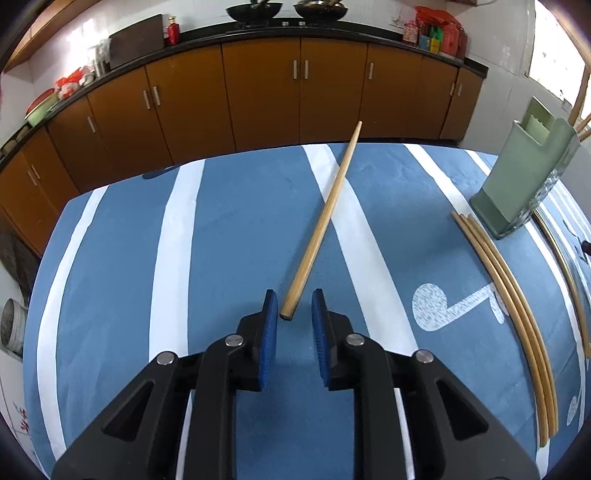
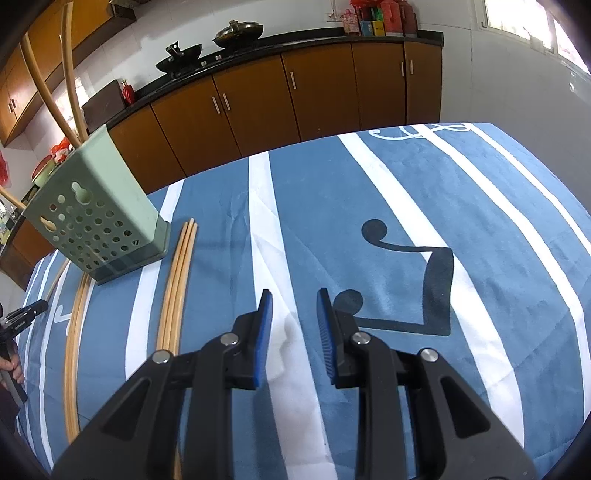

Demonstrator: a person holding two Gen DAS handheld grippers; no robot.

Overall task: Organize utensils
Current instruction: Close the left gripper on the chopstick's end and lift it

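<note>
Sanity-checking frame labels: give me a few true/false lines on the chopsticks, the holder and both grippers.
1. A single chopstick lies with its near end between the left gripper pads. True.
2. The green holder lies tipped over on the cloth. False: it stands upright.
3. The right gripper holds a chopstick. False: nothing is between its pads.
4. A bundle of chopsticks lies on the striped tablecloth beside the holder. True.
5. Chopsticks already stand in the holder. True.

I count 1 chopstick (image 1: 325, 218) before my gripper, 3 chopsticks (image 2: 177, 280) together, 2 more (image 2: 74, 332) beyond, 1 holder (image 2: 96, 221), 2 woks (image 1: 254, 11).
</note>
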